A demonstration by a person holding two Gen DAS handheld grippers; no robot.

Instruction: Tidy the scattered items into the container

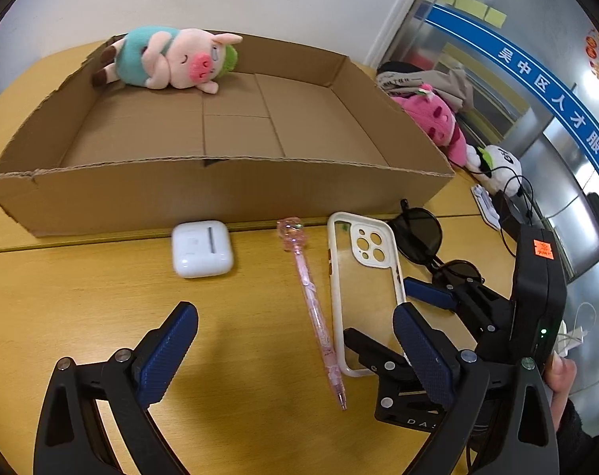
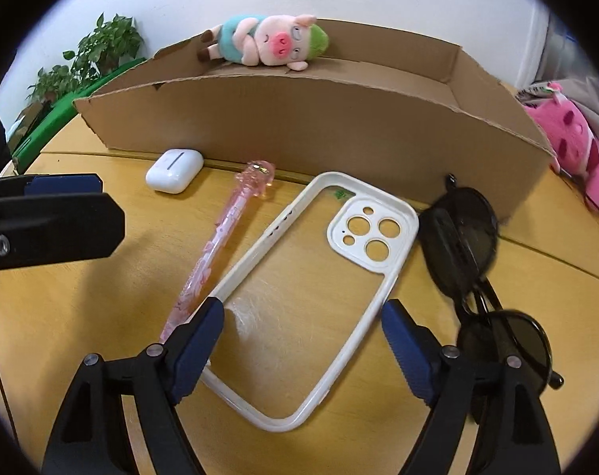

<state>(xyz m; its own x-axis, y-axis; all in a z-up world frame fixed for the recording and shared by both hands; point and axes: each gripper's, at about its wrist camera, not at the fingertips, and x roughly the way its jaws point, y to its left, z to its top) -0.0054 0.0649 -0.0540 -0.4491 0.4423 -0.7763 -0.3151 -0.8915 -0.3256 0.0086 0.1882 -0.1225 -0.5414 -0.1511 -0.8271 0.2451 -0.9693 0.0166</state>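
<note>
Four loose bits are sitting on your tabletop (image 1: 81,297) in front of the cardboard box (image 1: 220,194): a white earbud case (image 1: 201,248) just left of centre in the left wrist view, a pink pen (image 1: 313,304) running down the middle, a white-rimmed clear phone case (image 1: 363,289) just right of it, and black sunglasses (image 1: 430,245) further right, touching the phone case's top corner. One plush pig (image 1: 172,59) is already inside the box, lying against the far wall at the upper left of the frame. Your left hand-held gripper (image 1: 295,352) has its jaws spread wide over bare wood at the bottom of the frame, with the lower end of the pen between the fingers but nothing pinched. Your right hand-held gripper (image 2: 303,340) is also spread wide, its blue pads either side of the lower half of the phone case in the right wrist view; the left pad looks close to the case's rim, though I can't tell if it's touching, and the right pad is clear of it. Off to the right of the box there's a pink plush (image 1: 438,122) and a white one (image 1: 501,170), outside the box.
</note>
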